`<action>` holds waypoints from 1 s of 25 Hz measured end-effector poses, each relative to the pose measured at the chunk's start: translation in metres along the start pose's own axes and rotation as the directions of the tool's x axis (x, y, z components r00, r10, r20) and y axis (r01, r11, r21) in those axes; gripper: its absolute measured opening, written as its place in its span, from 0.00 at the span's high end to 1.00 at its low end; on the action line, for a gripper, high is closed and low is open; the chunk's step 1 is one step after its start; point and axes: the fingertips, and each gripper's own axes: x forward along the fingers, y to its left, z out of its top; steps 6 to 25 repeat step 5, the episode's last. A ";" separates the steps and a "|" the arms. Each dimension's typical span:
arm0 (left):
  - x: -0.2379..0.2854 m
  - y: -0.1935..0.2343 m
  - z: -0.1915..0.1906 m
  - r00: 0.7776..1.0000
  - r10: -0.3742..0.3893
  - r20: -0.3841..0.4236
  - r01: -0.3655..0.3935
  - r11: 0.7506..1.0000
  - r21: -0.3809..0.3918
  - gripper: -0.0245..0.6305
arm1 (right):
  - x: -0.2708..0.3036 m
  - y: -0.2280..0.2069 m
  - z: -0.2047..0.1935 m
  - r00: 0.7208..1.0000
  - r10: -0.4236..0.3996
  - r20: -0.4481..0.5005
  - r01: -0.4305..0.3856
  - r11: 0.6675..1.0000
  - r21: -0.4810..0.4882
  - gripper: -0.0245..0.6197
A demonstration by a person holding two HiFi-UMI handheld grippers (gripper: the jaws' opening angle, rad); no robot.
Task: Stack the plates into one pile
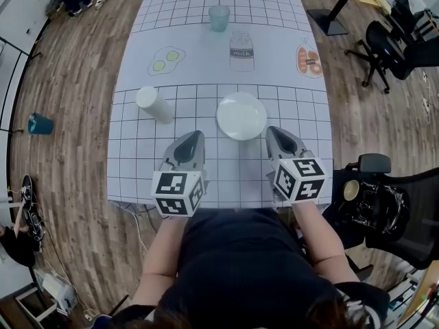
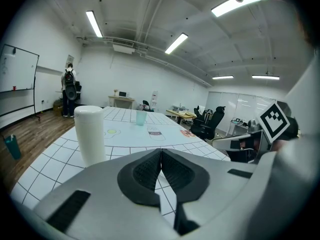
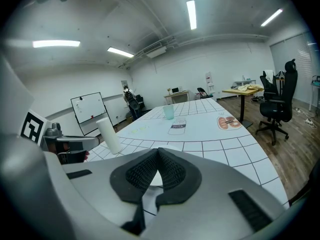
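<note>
A white plate pile (image 1: 241,116) lies on the gridded table (image 1: 302,115), a little ahead of both grippers and between them. In the right gripper view only a sliver of the plate (image 3: 155,179) shows behind the jaws. My left gripper (image 1: 194,138) hovers near the table's front edge, left of the plate, jaws pressed together with nothing between them (image 2: 161,153). My right gripper (image 1: 272,134) sits at the plate's right front, also shut and empty (image 3: 159,152).
A tall white cylinder (image 1: 153,104) stands left of the plate, close ahead of the left gripper (image 2: 90,134). A pale green cup (image 1: 219,17) stands far back. Egg, milk and bacon pictures are printed on the table. Office chairs (image 1: 391,46) stand at the right.
</note>
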 end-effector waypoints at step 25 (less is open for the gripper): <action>0.000 0.000 -0.002 1.000 0.003 -0.006 -0.003 1.000 -0.002 0.92 | 0.003 0.001 -0.002 1.000 0.005 -0.006 -0.005 1.000 -0.005 0.94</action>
